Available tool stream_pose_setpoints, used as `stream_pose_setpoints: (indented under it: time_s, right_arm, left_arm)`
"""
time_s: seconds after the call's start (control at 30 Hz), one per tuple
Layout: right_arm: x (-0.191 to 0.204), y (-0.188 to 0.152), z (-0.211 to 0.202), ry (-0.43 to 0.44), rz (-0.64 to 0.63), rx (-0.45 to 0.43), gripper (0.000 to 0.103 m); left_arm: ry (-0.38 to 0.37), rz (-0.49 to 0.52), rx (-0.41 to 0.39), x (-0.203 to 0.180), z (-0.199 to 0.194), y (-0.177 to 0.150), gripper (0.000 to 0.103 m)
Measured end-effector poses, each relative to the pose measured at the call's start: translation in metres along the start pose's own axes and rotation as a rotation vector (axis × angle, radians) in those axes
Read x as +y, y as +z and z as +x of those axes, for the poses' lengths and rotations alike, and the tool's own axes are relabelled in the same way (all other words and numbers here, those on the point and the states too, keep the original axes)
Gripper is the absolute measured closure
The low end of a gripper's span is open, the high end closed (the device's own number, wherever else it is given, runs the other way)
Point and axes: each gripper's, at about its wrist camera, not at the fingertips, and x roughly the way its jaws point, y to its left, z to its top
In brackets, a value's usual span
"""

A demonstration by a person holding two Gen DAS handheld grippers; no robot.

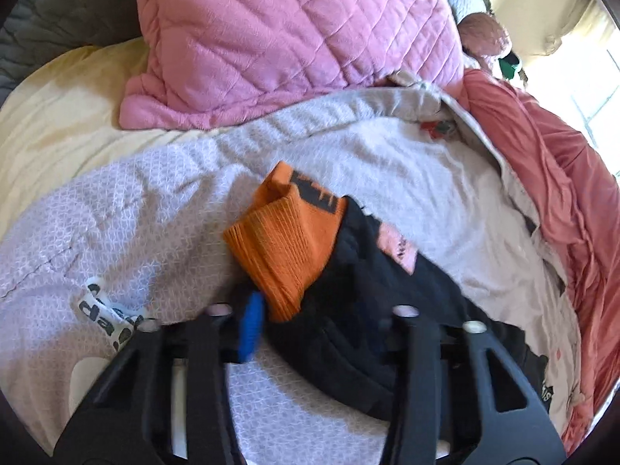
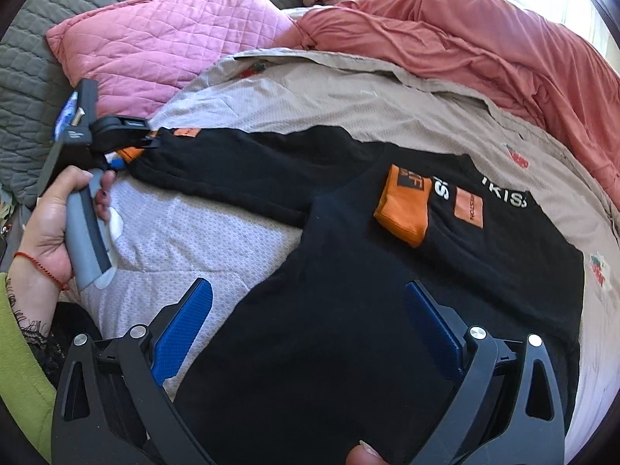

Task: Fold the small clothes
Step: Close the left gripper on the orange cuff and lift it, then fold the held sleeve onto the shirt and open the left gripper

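Black sweatshirt (image 2: 329, 310) lay flat on bed (image 2: 217, 240), left sleeve (image 2: 232, 166) running far-left. Left gripper (image 2: 128, 147) clamped its orange cuff (image 1: 283, 255); right gripper (image 2: 310, 333), jaws apart, hovered over the near hem, unengaged.

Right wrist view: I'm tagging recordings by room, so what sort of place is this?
Most likely a bedroom: the black shirt lies on a bed's patterned cover, with a pink quilted pillow and a rumpled coral blanket behind it.
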Motion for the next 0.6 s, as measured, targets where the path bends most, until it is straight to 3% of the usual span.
stream_pose_setpoints:
  time_s: [0.03,0.2,0.43,0.6]
  right_arm:
    - [-0.002,-0.001,0.002,-0.005,0.005,0.006,0.005]
    - [-0.018,-0.006,0.008,-0.021,0.064,0.032,0.005]
    - [-0.053,-0.013,0.004,-0.044,0.184,0.053,0.005]
    - [-0.083,-0.018,-0.007,-0.088,0.249,0.042,0.005]
  left_arm:
    - [-0.004,0.007,-0.01,-0.001,-0.003,0.0,0.085]
    - [-0.072,0.023,-0.052,-0.01,-0.022,0.002,0.09]
    - [-0.184,0.212,-0.164,-0.063,-0.067,-0.011,0.098]
    - [-0.33,0.339,-0.112,-0.102,-0.069,-0.037,0.098]
